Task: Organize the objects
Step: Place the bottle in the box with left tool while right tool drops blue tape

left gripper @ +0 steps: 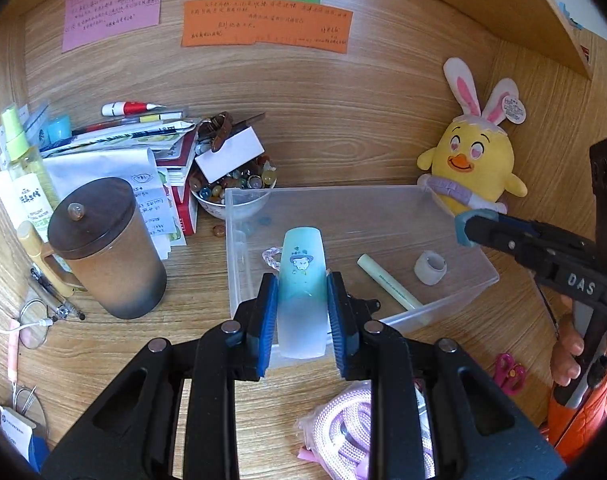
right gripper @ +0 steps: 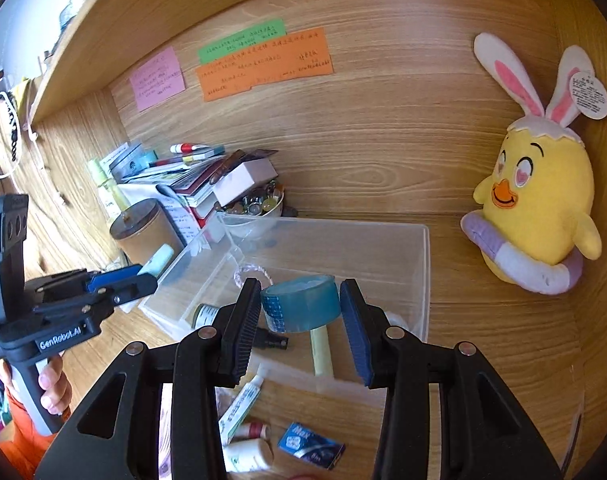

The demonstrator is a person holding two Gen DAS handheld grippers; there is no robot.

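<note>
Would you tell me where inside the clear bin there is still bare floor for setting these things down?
The clear bin has bare floor along its back wall and right side, nearest the plush chick. Its front is crowded: the pale green stick, white ring and braided cord. Left of the bin, the brown jug and papers leave little room.

Wood-grain laminate is covering the desk (left gripper: pixel 323 140). The clear plastic box (right gripper: pixel 425 280) is showing glossy walls, the frosted teal tube (left gripper: pixel 301 288) is looking matt (possibly plastic), and the plush chick (right gripper: pixel 543 208) is looking fuzzy.
</note>
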